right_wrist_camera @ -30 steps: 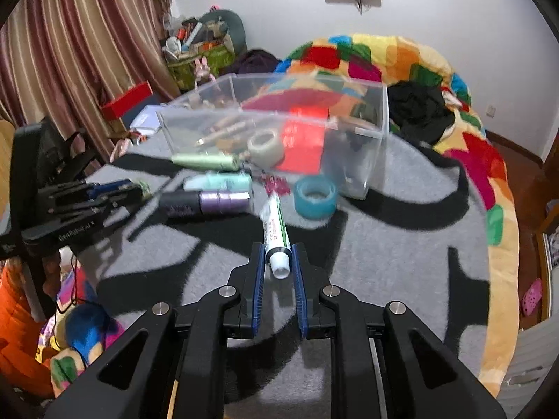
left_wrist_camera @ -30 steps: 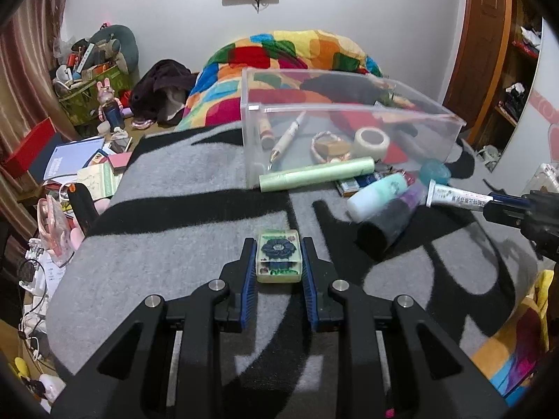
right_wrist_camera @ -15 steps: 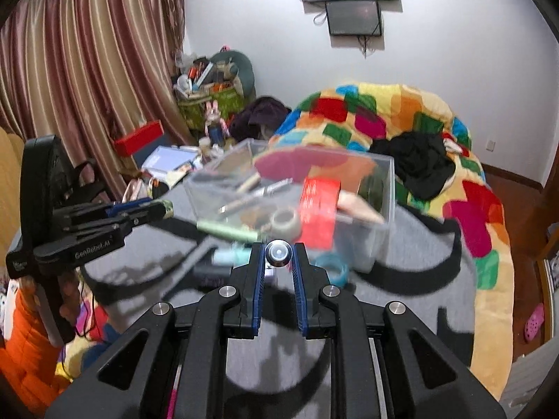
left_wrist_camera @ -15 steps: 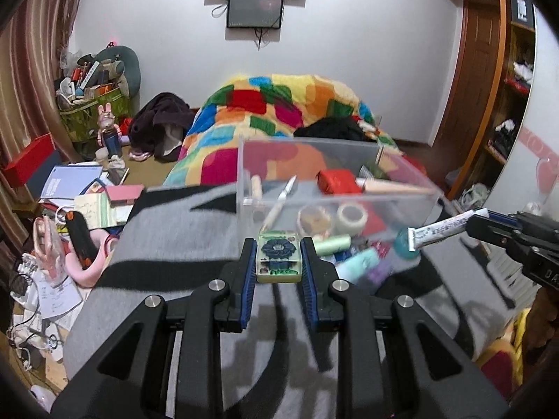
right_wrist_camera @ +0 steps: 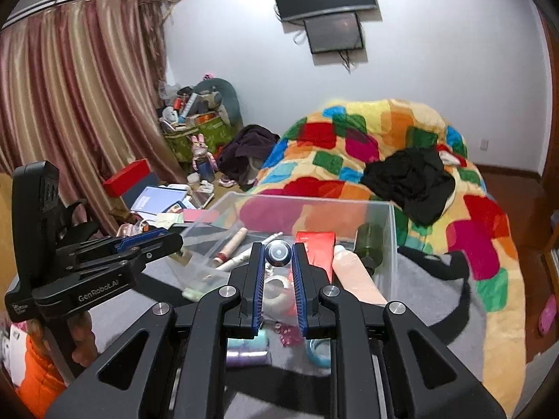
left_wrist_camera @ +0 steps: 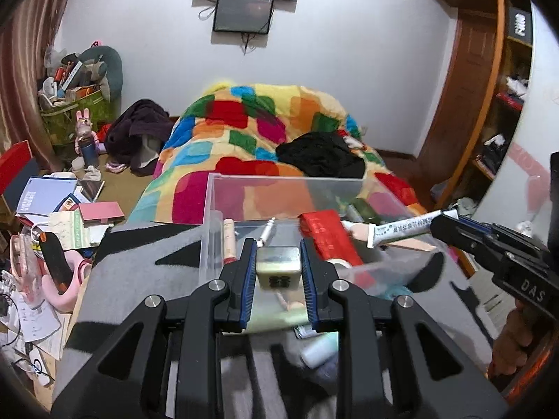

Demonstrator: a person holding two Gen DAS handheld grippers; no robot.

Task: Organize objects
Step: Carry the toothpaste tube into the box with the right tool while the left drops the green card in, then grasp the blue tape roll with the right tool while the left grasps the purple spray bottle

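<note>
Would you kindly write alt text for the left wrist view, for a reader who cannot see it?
The left gripper holds a small pale block between its jaws, above the near edge of a clear plastic bin of small items on a grey blanket. At right, the right gripper carries a white tube over the bin.

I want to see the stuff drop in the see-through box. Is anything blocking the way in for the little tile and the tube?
Nothing visible blocks them. The clear box has no lid. The left gripper holds the tile at its near rim, and the right gripper holds the tube over the box's open top.
</note>
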